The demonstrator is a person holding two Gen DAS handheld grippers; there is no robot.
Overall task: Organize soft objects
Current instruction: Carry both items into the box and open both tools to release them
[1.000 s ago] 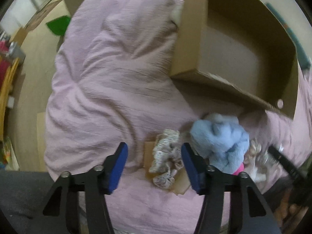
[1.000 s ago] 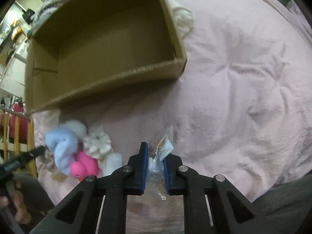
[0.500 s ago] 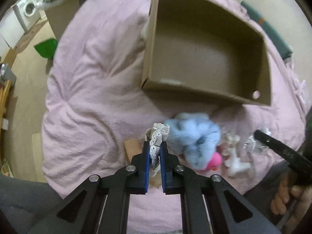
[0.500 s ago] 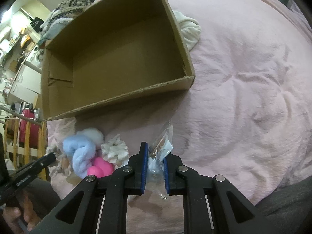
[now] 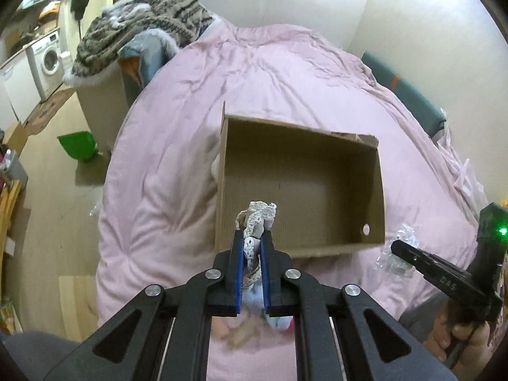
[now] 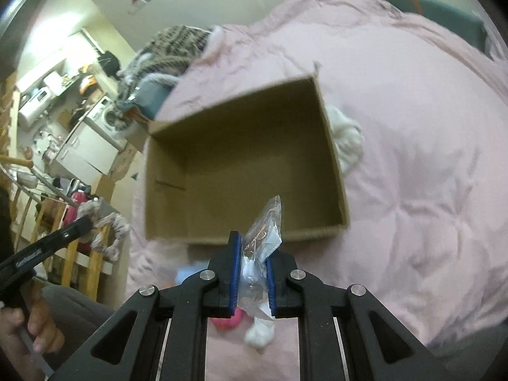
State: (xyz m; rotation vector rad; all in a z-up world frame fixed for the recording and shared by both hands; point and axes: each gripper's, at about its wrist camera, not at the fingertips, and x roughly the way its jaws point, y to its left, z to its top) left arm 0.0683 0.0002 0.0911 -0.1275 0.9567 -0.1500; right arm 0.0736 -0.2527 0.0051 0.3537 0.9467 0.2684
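Observation:
An open cardboard box [image 5: 379, 190] lies on the pink duvet [image 5: 165, 171]; it also shows in the right wrist view [image 6: 333, 158], and it holds nothing. My left gripper [image 5: 253, 247] is shut on a cream lace scrunchie [image 5: 258, 219], held up in front of the box's near wall. My right gripper [image 6: 252, 250] is shut on a clear plastic bag [image 6: 265, 225] with small white items, held just before the box's near edge. A blue plush [image 6: 187, 273], a pink toy [image 6: 227, 320] and a white fluffy piece [image 6: 258, 338] lie on the duvet below.
A white soft item [image 6: 347, 139] lies against the box's far right side. A striped furry blanket [image 5: 143, 31] is piled at the bed's far left. A green dustpan [image 5: 79, 146] and a washing machine [image 5: 47, 60] stand on the floor to the left.
Both grippers have lifted and tilted up with their loads, from over the pile of soft things to the box's near edge. The left gripper shut on the scrunchie a second ago.

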